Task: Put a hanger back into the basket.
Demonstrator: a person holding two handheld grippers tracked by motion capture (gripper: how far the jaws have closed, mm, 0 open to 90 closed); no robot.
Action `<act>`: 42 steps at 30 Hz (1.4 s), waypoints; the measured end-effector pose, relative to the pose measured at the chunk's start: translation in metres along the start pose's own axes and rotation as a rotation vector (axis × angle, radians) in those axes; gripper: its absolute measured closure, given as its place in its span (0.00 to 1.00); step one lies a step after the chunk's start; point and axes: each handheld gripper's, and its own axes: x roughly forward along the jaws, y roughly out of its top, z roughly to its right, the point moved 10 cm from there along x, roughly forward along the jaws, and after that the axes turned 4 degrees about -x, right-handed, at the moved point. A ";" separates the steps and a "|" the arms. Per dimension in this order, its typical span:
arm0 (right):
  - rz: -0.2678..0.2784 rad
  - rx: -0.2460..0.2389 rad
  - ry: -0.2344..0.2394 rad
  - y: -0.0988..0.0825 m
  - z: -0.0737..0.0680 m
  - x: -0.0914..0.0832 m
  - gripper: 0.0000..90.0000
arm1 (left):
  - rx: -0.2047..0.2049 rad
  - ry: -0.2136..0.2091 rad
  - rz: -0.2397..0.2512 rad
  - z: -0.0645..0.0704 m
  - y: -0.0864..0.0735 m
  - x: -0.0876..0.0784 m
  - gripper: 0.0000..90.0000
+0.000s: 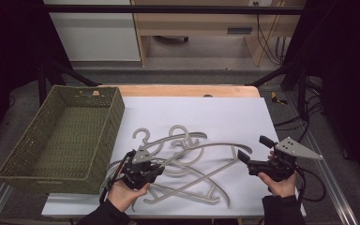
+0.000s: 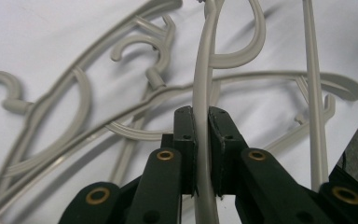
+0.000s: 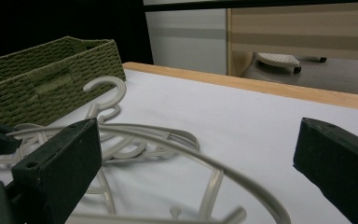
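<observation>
Several grey plastic hangers lie tangled on the white sheet. My left gripper is at the pile's left side and is shut on the thin curved arm of one hanger, which runs straight up between its pads. That hanger's arm arcs to the right over the pile. My right gripper is held at the pile's right end with its jaws wide apart. Nothing is gripped in it, and a hanger's curved arm passes low in front of it.
A green woven basket, with nothing inside, stands on the left, close to the hangers. A wooden table edge runs along the back of the sheet. Cables trail from the right gripper off the table's right side.
</observation>
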 end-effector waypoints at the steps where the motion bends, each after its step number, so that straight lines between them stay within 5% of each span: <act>1: 0.006 0.001 -0.003 0.001 0.000 0.000 0.01 | -0.007 0.004 0.014 -0.002 0.002 -0.003 0.92; 15: -0.003 0.004 -0.011 -0.002 0.003 0.000 0.01 | -0.030 0.075 0.128 -0.039 0.021 -0.047 0.92; 18: -0.009 0.000 -0.012 -0.003 0.003 0.001 0.01 | -0.061 0.089 0.161 -0.048 0.023 -0.051 0.92; 31: -0.010 0.004 -0.011 -0.003 0.003 0.001 0.01 | -0.033 0.119 0.267 -0.065 0.036 -0.089 0.92; 42: -0.014 -0.001 -0.008 -0.004 0.003 0.002 0.01 | -0.027 0.171 0.338 -0.094 0.051 -0.117 0.92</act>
